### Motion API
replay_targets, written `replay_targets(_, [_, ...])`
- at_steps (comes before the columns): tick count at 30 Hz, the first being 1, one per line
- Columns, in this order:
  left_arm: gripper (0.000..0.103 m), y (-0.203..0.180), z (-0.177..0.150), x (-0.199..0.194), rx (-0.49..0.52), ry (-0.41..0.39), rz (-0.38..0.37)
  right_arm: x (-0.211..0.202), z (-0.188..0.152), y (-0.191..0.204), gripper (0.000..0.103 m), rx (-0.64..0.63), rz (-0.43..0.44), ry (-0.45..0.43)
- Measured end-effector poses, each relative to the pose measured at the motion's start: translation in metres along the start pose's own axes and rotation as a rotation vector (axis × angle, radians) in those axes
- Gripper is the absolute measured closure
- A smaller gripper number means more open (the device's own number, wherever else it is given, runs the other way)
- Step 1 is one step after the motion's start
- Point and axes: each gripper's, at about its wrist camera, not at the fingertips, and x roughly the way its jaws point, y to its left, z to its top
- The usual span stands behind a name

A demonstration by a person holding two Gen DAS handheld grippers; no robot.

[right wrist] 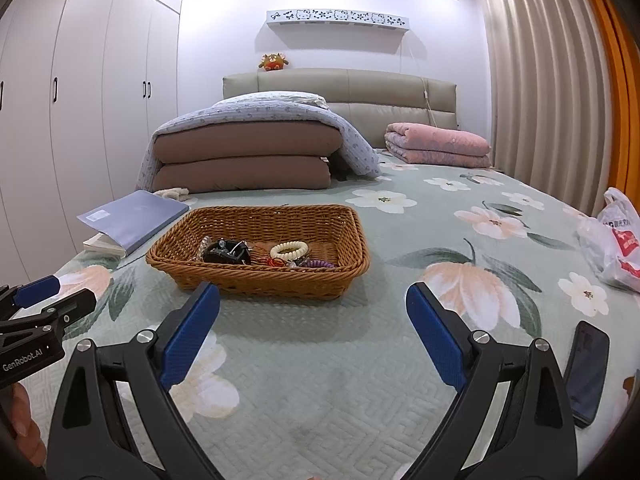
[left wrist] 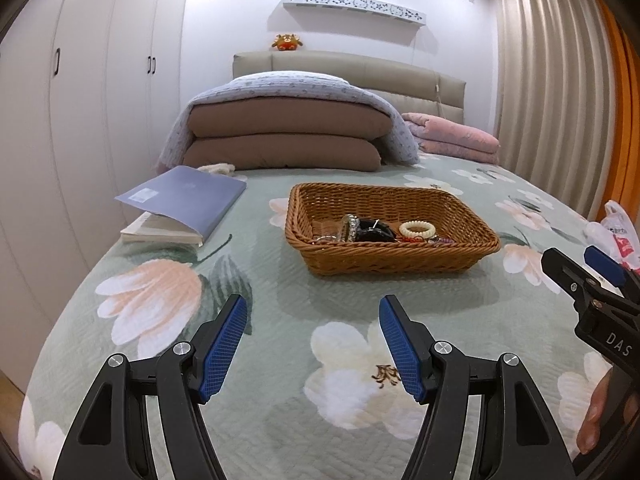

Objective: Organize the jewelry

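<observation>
Wicker basket (left wrist: 394, 258): jewelry, maybe bracelets | left claw (left wrist: 313, 344) wide; right claw (right wrist: 313, 330) wide, empty

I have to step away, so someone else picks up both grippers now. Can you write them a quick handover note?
Left gripper: open, empty, above the floral bedspread.
Right gripper: open, empty, just short of the wicker basket.
Jewelry sits jumbled in the basket: cream beaded bracelet, black piece, purple coil, red cord.
Done: nothing visibly sorted.
Left: take the pieces out and arrange them.

book (left wrist: 188, 196), phone (right wrist: 591, 372) (dark), plastic bag (right wrist: 614, 240)
</observation>
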Motion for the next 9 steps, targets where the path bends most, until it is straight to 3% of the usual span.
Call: replay_targets(9, [0.033, -0.0013, -0.0011, -0.0022, 0.006, -0.011, -0.006, 0.0028, -0.0016, 0.0058, 0.008, -0.017, 0.000, 0.013])
